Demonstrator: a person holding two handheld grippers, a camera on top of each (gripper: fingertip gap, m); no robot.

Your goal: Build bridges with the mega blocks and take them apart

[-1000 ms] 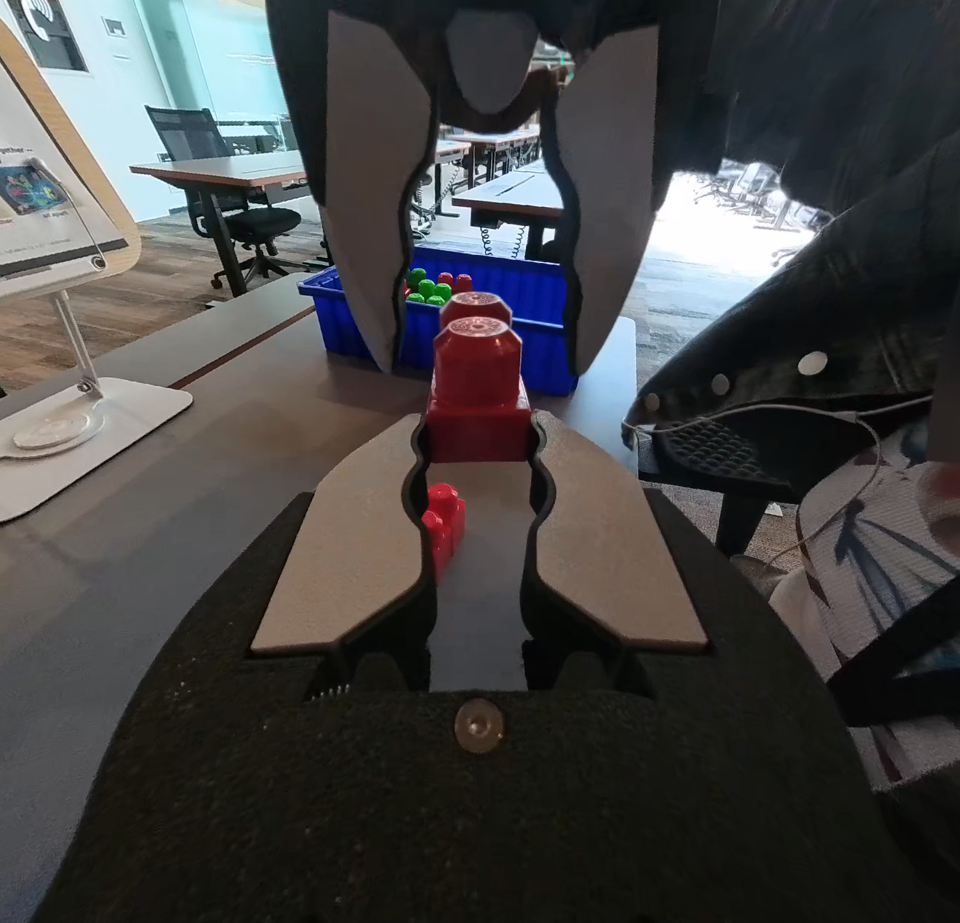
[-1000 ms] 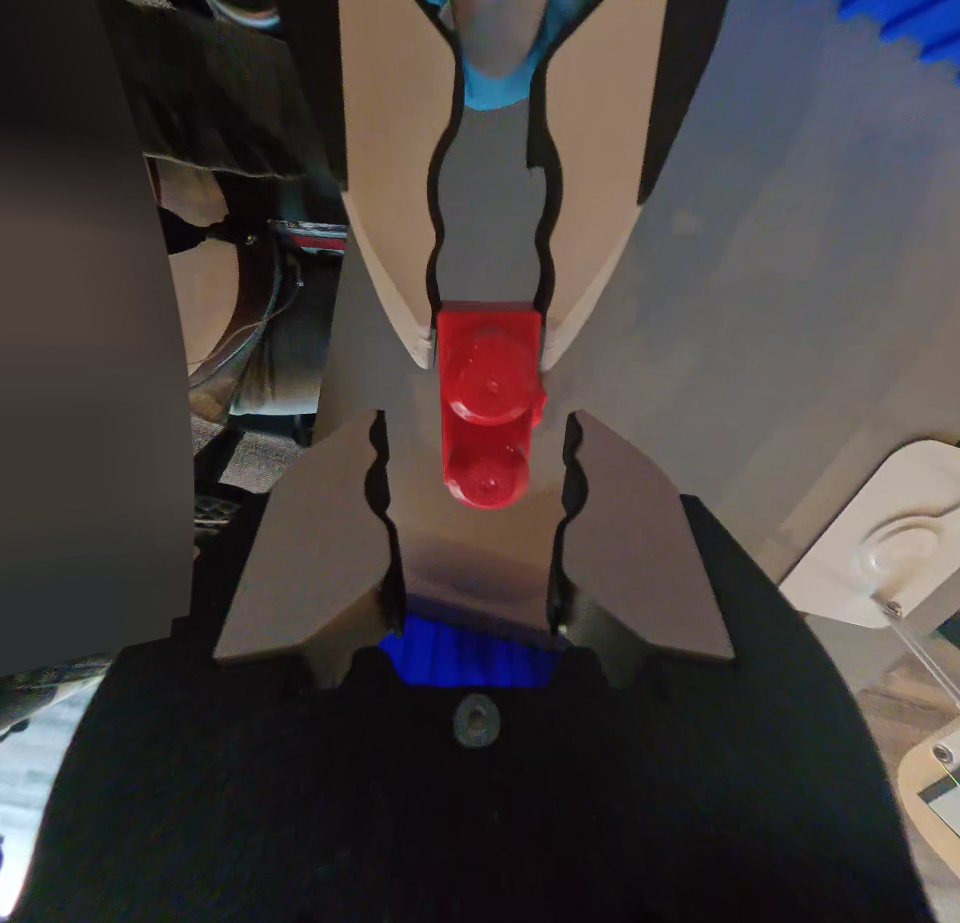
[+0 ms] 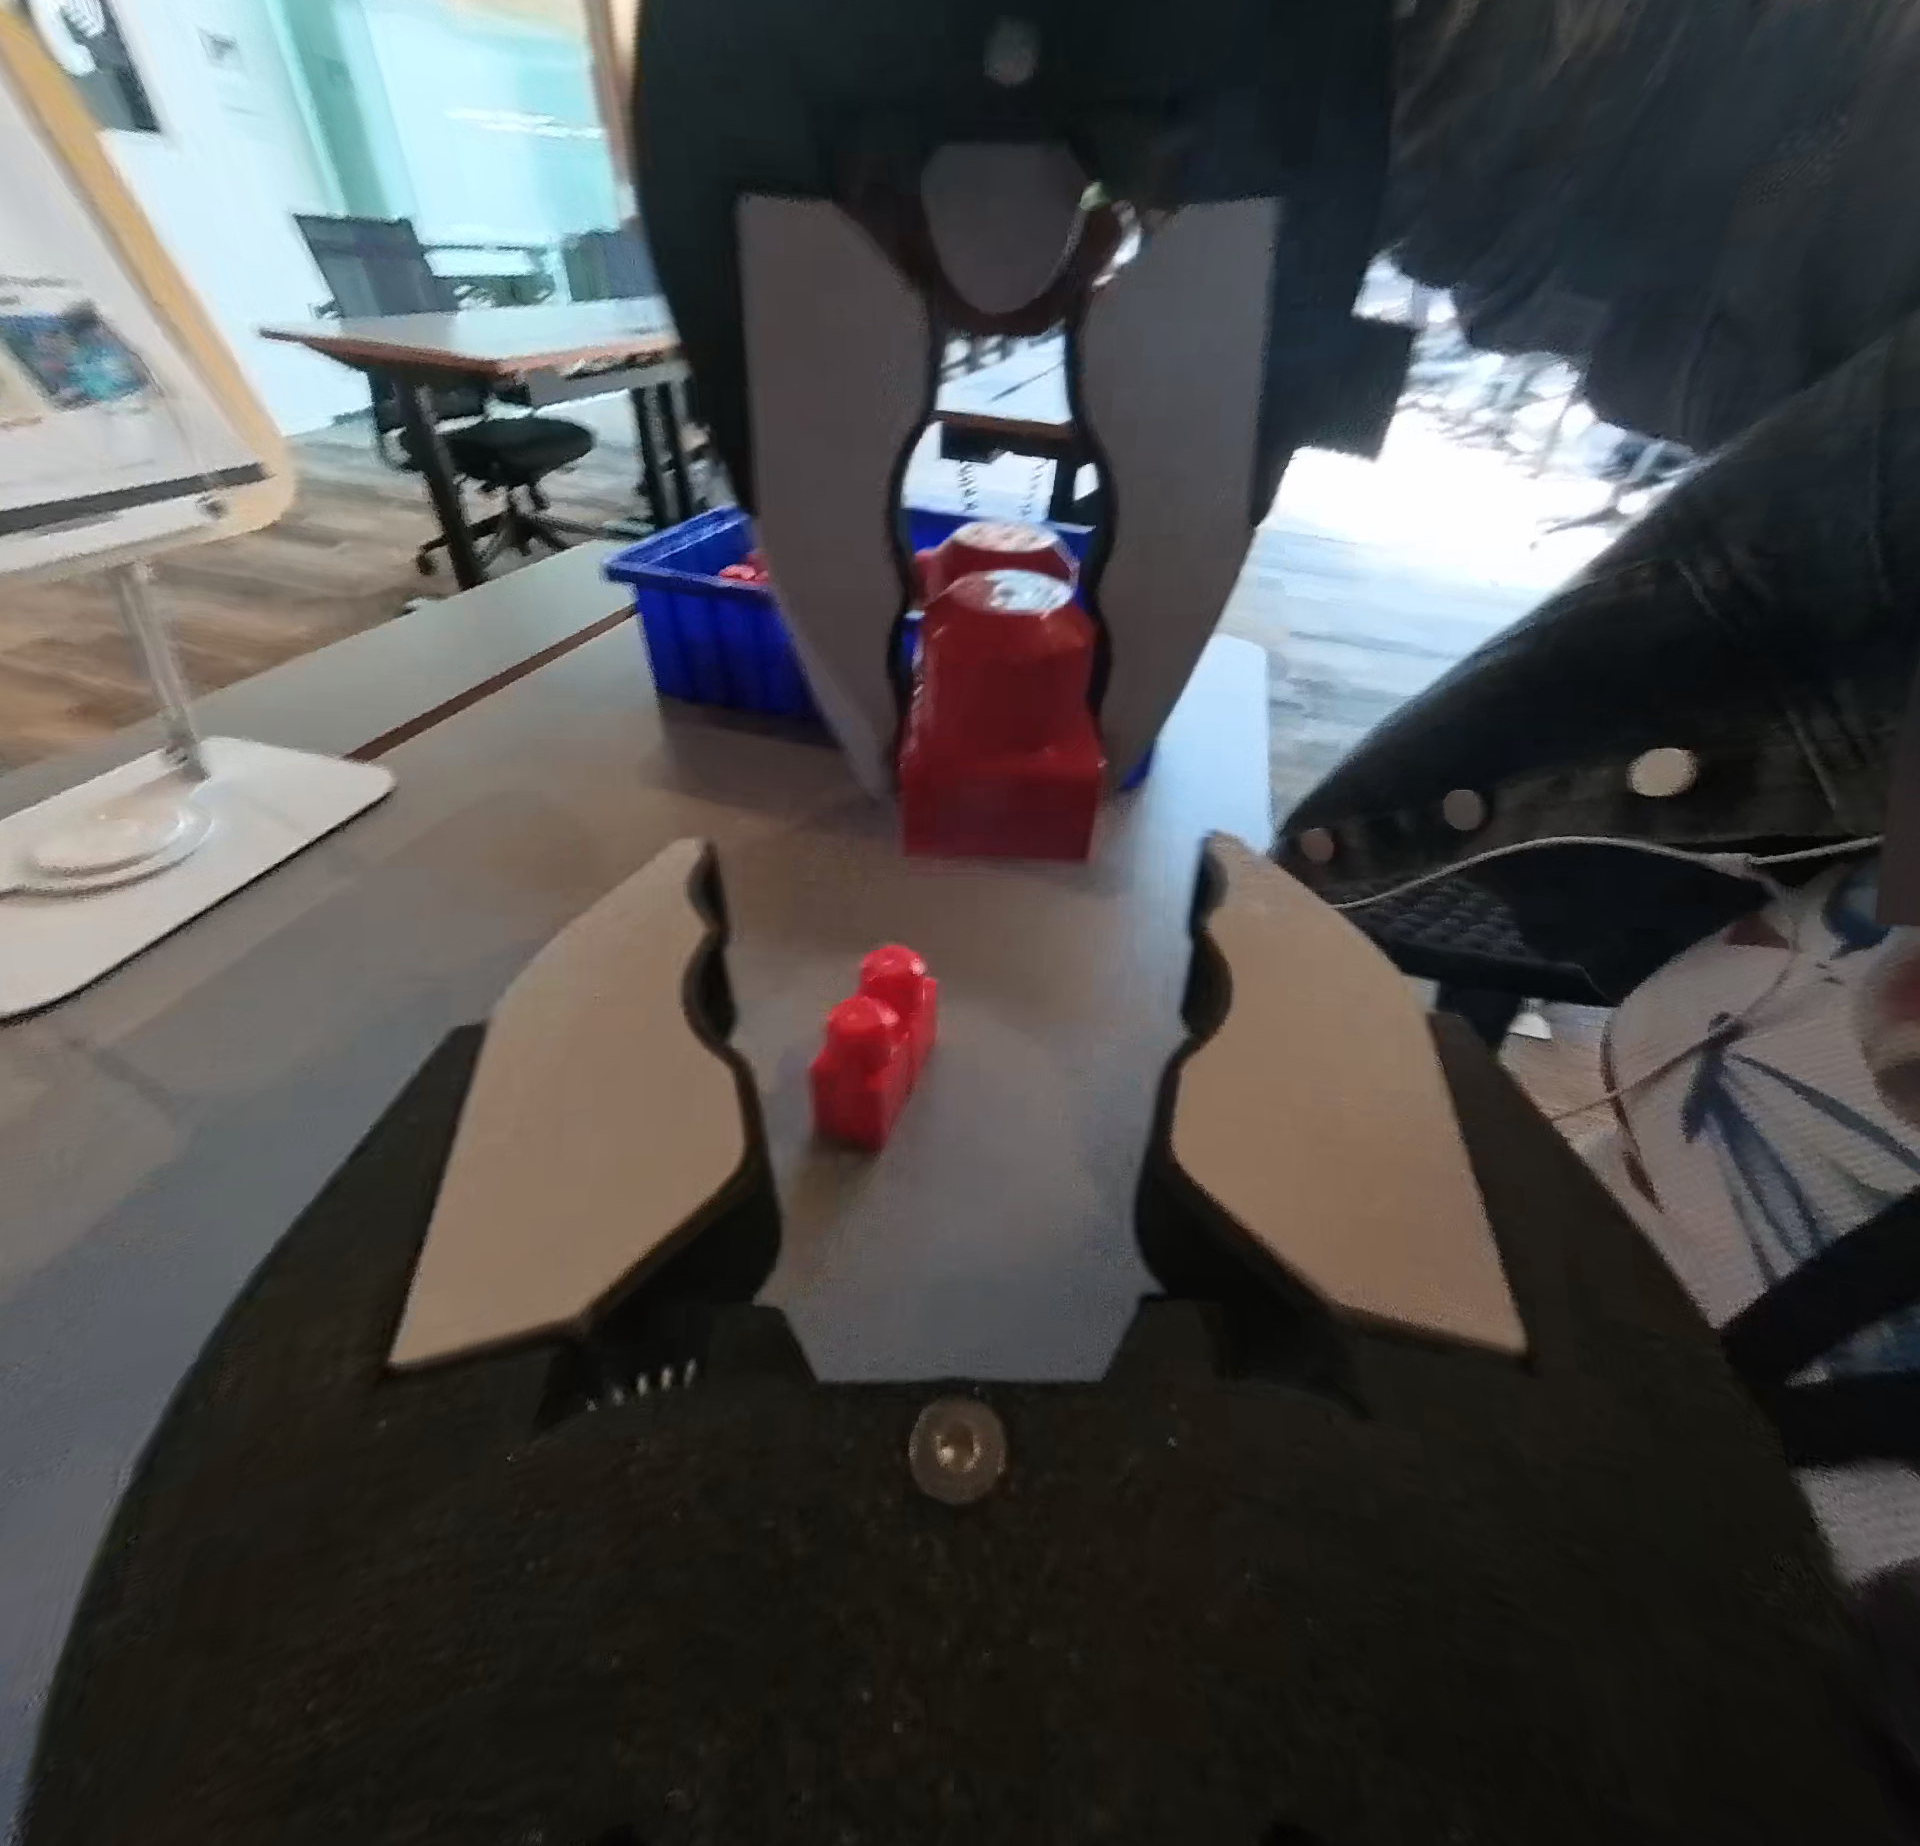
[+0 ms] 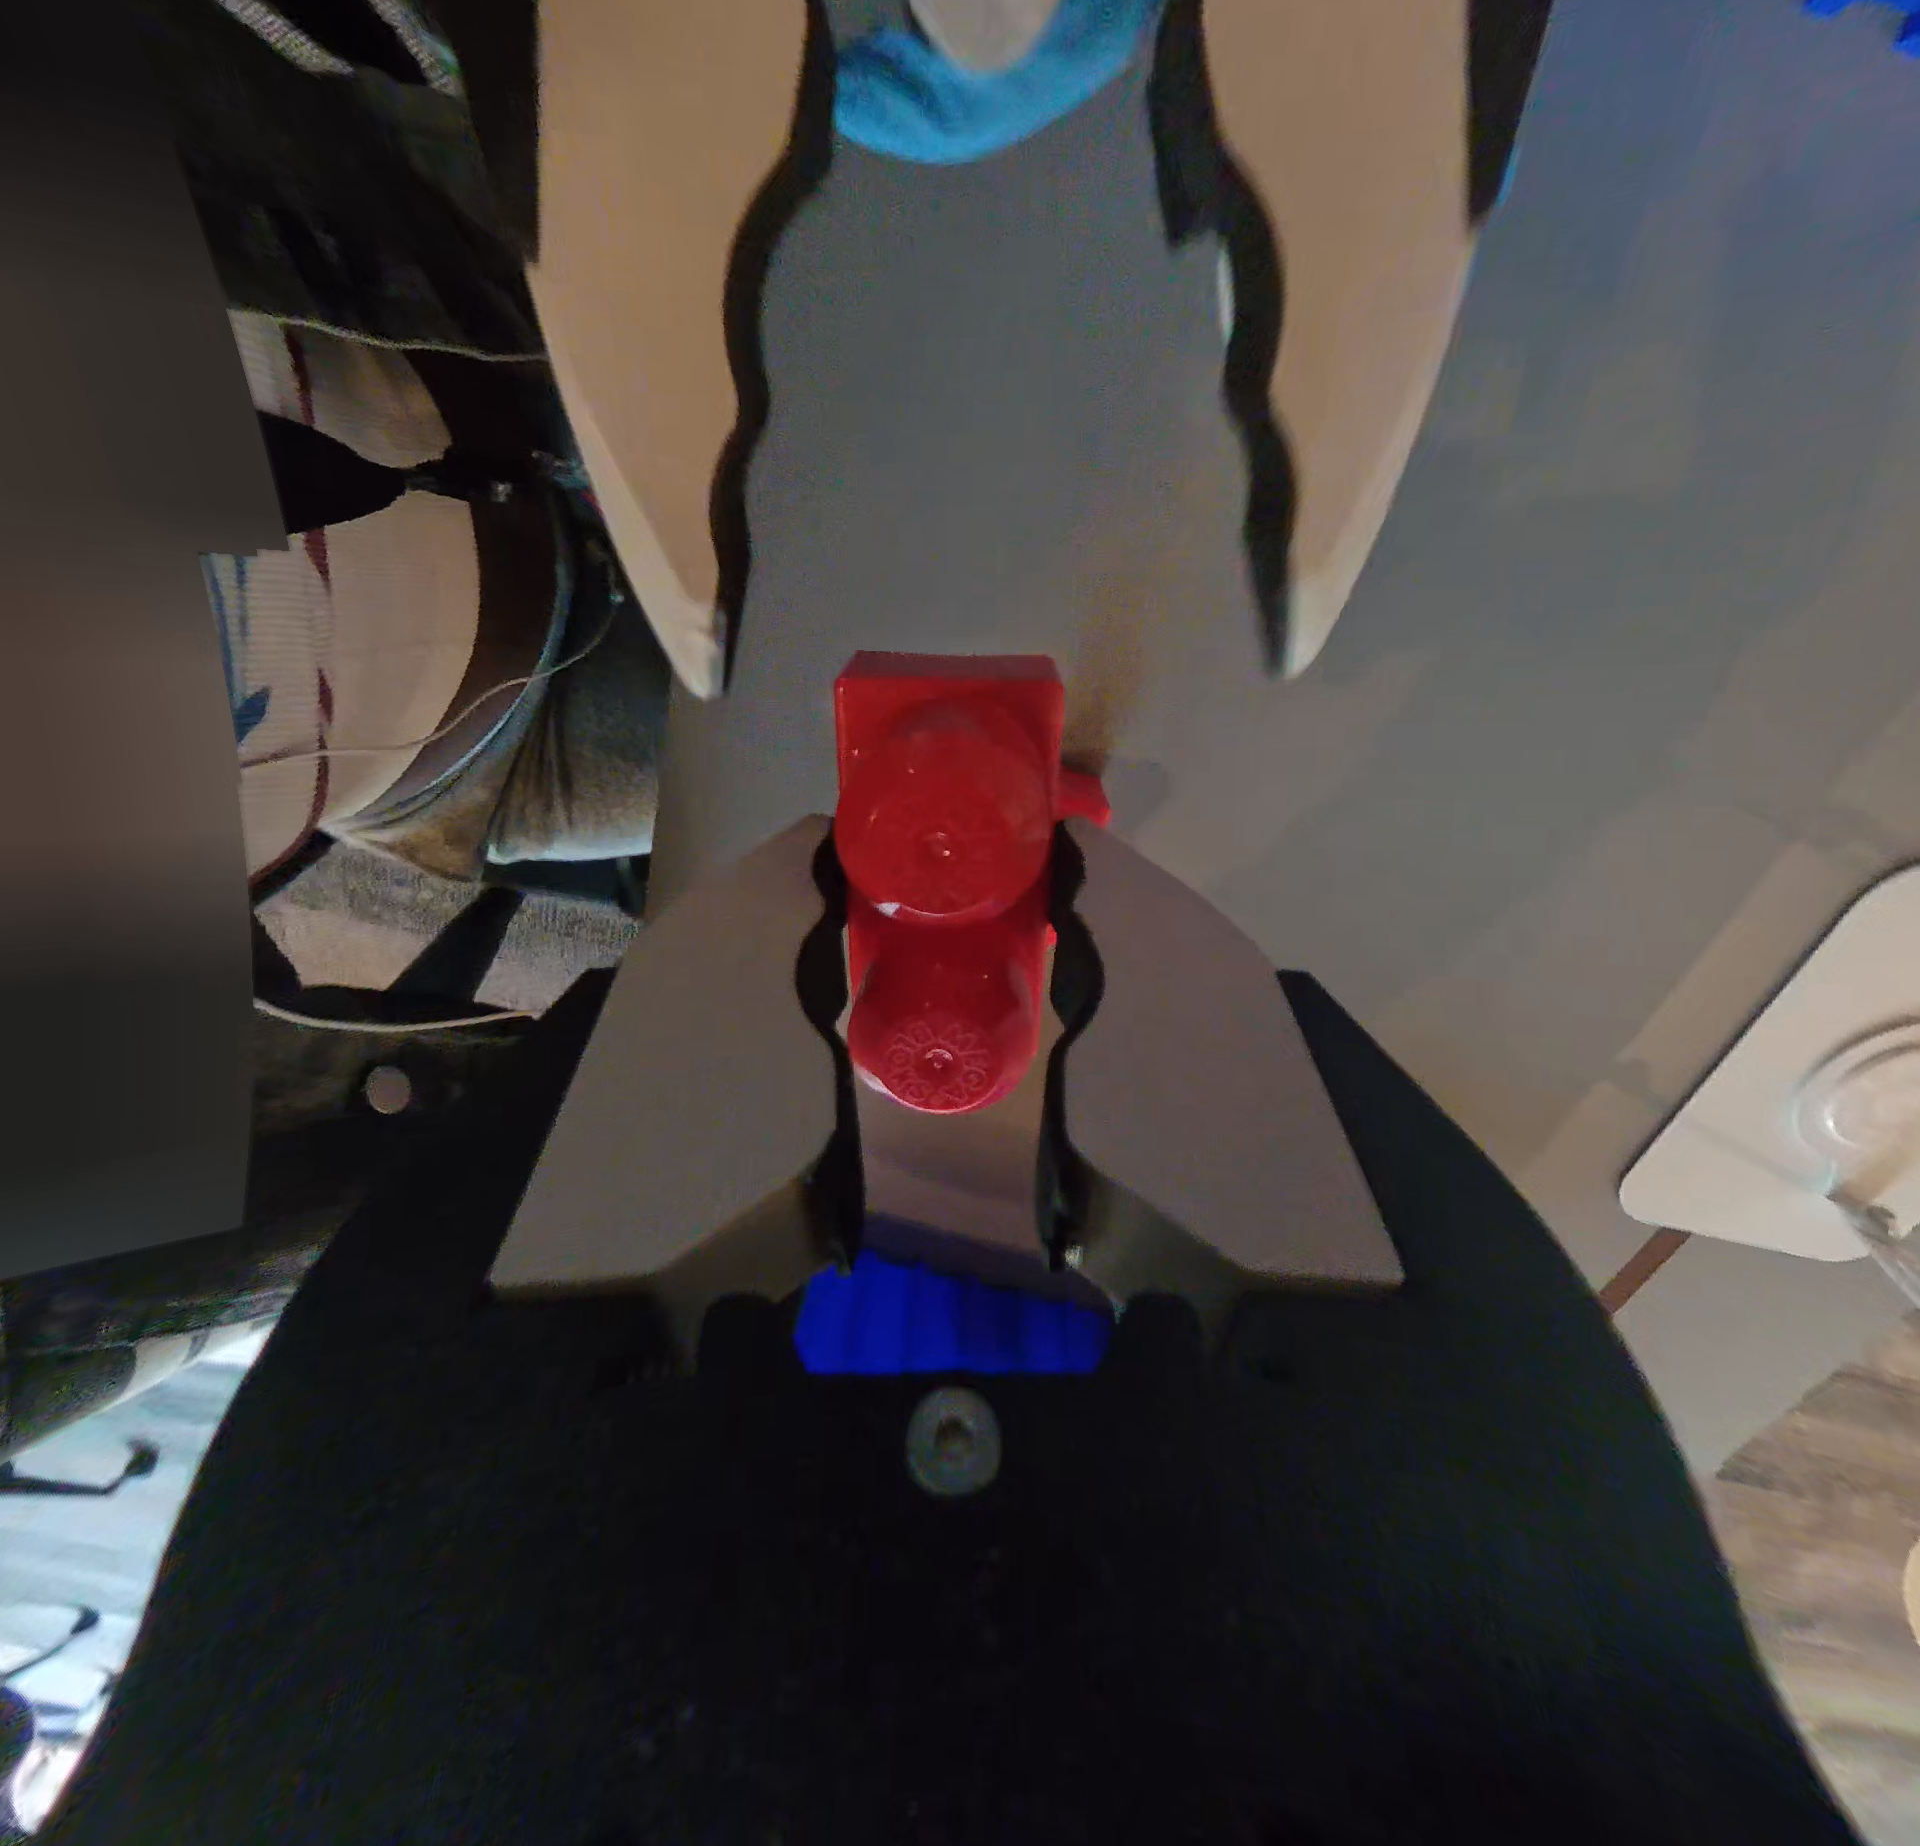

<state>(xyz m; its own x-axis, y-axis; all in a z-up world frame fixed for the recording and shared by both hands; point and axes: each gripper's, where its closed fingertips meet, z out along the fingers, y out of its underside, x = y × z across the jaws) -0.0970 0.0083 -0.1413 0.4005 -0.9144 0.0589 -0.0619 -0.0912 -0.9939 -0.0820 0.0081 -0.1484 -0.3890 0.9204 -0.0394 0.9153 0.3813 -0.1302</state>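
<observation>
Right claw (image 4: 945,846): closed in on the big red block (image 4: 940,851), a pad pressed to each flank, tips pointing down at the tabletop (image 4: 1558,549). In the left wrist view the same claw (image 3: 995,747) comes down from above with the block pinched between its grey fingers (image 3: 831,508).

Left claw (image 3: 956,861): spread wide and holding nothing, its tips either side of bare tabletop (image 3: 499,840).

Big red block: a two-stud piece (image 3: 1000,757), studs up. It sits straight ahead of the left claw, just past its tips and clear of them. Whether its base rests on the tabletop or hangs just above, I cannot tell.

Small-looking red block (image 3: 875,1046): another two-stud piece, lying on the tabletop between the left claw's open fingers, nearer the left pad (image 3: 592,1100) and touching neither one. In the right wrist view only a red sliver (image 4: 1084,797) peeks out beside the gripped block.

Blue bin (image 3: 717,633): beyond the right claw as the left claw looks at it, partly hidden behind the grey fingers, with something red inside. In the right wrist view its blue ribbing (image 4: 951,1323) shows behind the right claw's fingers.

White stand base (image 3: 208,840): flat on the tabletop, well off to the left claw's left side, carrying a clear post and a tilted board (image 3: 114,394).

Left claw in the right wrist view (image 4: 997,669): opposite the gripped block, tips wide apart and just short of it.

Focus: the left wrist view is slightly smeared.
</observation>
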